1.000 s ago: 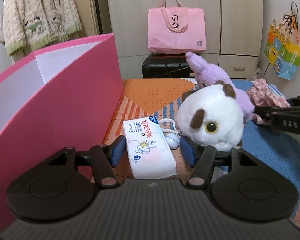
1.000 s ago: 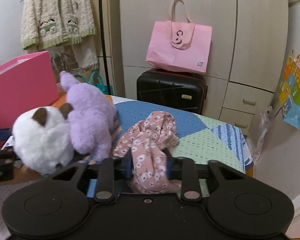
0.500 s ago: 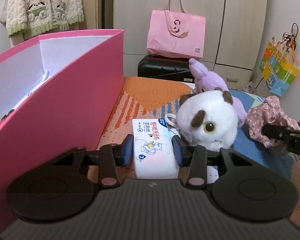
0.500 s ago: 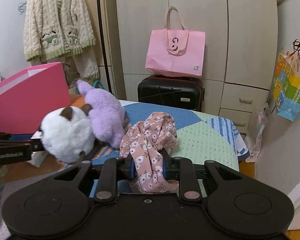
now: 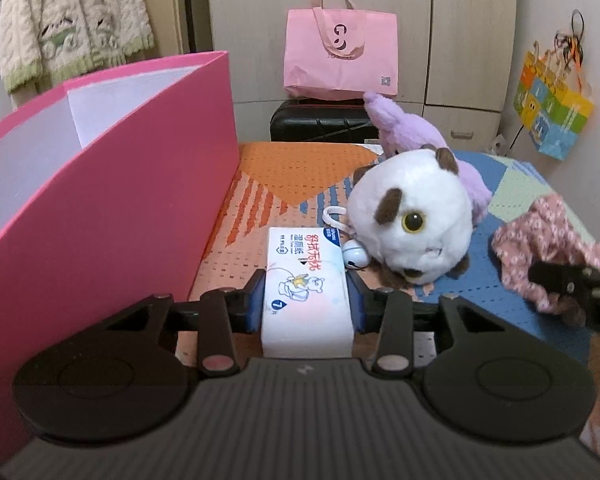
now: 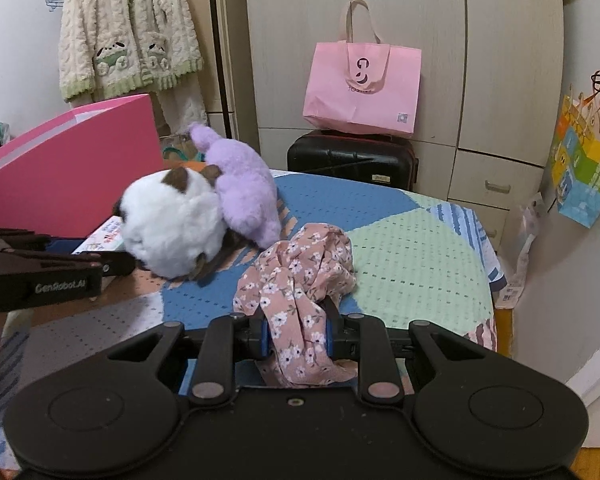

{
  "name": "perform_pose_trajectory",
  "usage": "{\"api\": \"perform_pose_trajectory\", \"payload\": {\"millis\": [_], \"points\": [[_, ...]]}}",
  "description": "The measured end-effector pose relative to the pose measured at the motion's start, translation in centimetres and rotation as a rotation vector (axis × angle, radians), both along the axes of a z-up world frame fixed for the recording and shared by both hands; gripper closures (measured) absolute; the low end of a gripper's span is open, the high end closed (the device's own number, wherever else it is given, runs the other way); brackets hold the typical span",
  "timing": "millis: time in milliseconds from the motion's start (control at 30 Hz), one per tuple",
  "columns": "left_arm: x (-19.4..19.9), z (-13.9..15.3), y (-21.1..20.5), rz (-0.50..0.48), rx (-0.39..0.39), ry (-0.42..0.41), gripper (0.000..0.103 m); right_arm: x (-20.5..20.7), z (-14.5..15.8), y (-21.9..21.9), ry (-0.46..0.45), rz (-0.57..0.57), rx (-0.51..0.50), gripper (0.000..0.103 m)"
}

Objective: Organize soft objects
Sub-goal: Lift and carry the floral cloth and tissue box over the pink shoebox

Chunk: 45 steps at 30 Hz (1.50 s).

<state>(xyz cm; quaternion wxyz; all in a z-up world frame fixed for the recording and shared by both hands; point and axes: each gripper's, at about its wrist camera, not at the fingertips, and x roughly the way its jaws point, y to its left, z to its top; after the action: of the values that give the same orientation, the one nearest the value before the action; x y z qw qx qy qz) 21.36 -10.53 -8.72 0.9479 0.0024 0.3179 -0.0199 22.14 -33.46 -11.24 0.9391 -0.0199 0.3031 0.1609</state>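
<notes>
My left gripper [image 5: 306, 294] is shut on a white pack of wet wipes [image 5: 304, 276] lying on the patchwork mat. A white plush with brown ears [image 5: 410, 216] sits just right of the pack, with a purple plush [image 5: 416, 132] behind it. My right gripper [image 6: 296, 330] is shut on a pink floral cloth [image 6: 300, 272] bunched on the mat; the cloth also shows in the left wrist view [image 5: 540, 248]. The white plush [image 6: 172, 228] and purple plush [image 6: 244, 192] lie left of the cloth.
A tall pink box [image 5: 100, 184] with white inside stands at the left, open on top; it shows in the right wrist view [image 6: 68, 176] too. A small bell [image 5: 354, 258] lies by the pack. A black suitcase [image 6: 352, 156] with a pink bag [image 6: 360, 88] stands beyond the mat.
The left gripper's jaws have closed from wide open onto the wipes pack. The right gripper still holds the floral cloth and has drawn back and up a little.
</notes>
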Motion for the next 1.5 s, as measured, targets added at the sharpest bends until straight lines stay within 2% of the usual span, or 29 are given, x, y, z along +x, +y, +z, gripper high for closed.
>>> {"api": "perform_pose_trajectory", "payload": {"millis": [533, 800, 967, 1233, 1367, 1500], "points": [[-4.4, 0.9, 2.4, -0.075, -0.164, 0.038, 0.063, -5.5, 0.7, 1.5, 0.031, -0.013, 0.102, 0.072], [-6.7, 1.5, 3.5, -0.116, -0.218, 0.04, 0.064, -8.3, 1.1, 2.3, 0.035, -0.006, 0.102, 0.072], [-7.6, 1.6, 4.3, -0.166, -0.286, 0.089, 0.063, -9.5, 1.2, 2.7, 0.051, -0.006, 0.1, 0.072], [-9.4, 2.1, 5.5, -0.251, -0.342, 0.138, 0.064, -11.4, 1.7, 3.6, 0.095, 0.058, 0.102, 0.072], [-10.8, 2.1, 5.9, -0.297, -0.294, 0.158, 0.064, -12.3, 2.3, 4.4, 0.127, 0.133, 0.102, 0.072], [-12.1, 1.8, 7.3, -0.341, -0.345, 0.21, 0.064, -12.9, 2.9, 5.5, 0.165, 0.187, 0.108, 0.072]]}}
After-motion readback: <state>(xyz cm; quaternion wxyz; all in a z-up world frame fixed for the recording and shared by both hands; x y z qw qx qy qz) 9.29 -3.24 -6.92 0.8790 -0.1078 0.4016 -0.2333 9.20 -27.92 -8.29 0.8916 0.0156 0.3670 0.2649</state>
